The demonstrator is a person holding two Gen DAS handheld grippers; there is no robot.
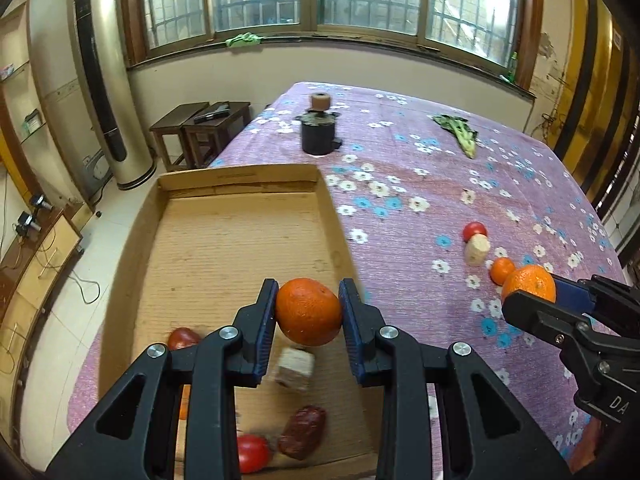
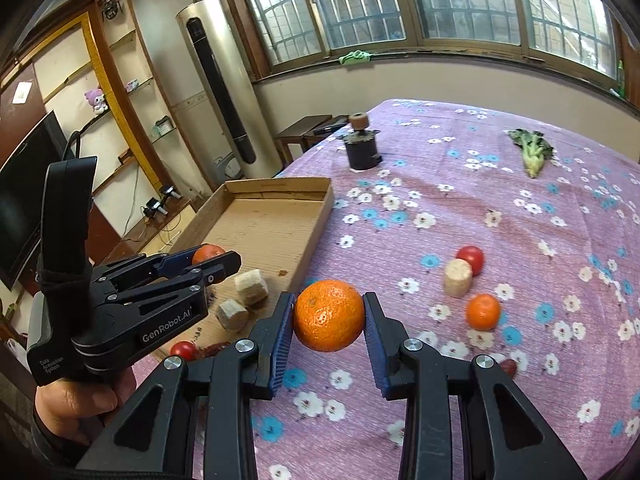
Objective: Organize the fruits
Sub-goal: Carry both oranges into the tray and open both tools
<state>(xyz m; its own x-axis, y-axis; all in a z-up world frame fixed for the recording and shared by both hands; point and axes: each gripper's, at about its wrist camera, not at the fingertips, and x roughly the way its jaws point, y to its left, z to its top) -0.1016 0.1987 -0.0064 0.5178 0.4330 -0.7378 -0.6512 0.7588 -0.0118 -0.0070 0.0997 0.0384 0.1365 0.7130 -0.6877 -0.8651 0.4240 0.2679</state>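
Left tool (image 1: pixel 308 312): closed partway on a large orange (image 1: pixel 309 311), pads pressed to both its sides, held above the near right part of the cardboard tray (image 1: pixel 240 188).
Tray: sits at the table's left edge; inside, near end, lie a red tomato (image 1: pixel 252 453), a dark red date (image 1: pixel 302 432), a pale cork-like block (image 1: pixel 294 368) and another red fruit (image 1: pixel 182 338) partly behind the tool.
Right tool (image 2: pixel 329 320): closed partway on a second orange (image 2: pixel 329 315), gripped on both sides, held over the purple flowered table (image 2: pixel 440 184) just right of the tray.
Table, right: a small tangerine (image 2: pixel 483 311), a pale cork-like cylinder (image 2: pixel 457 277) touching a red tomato (image 2: pixel 471 258).
Table, far: a dark pot (image 2: pixel 362 152) and a leafy green vegetable (image 2: pixel 531 151).
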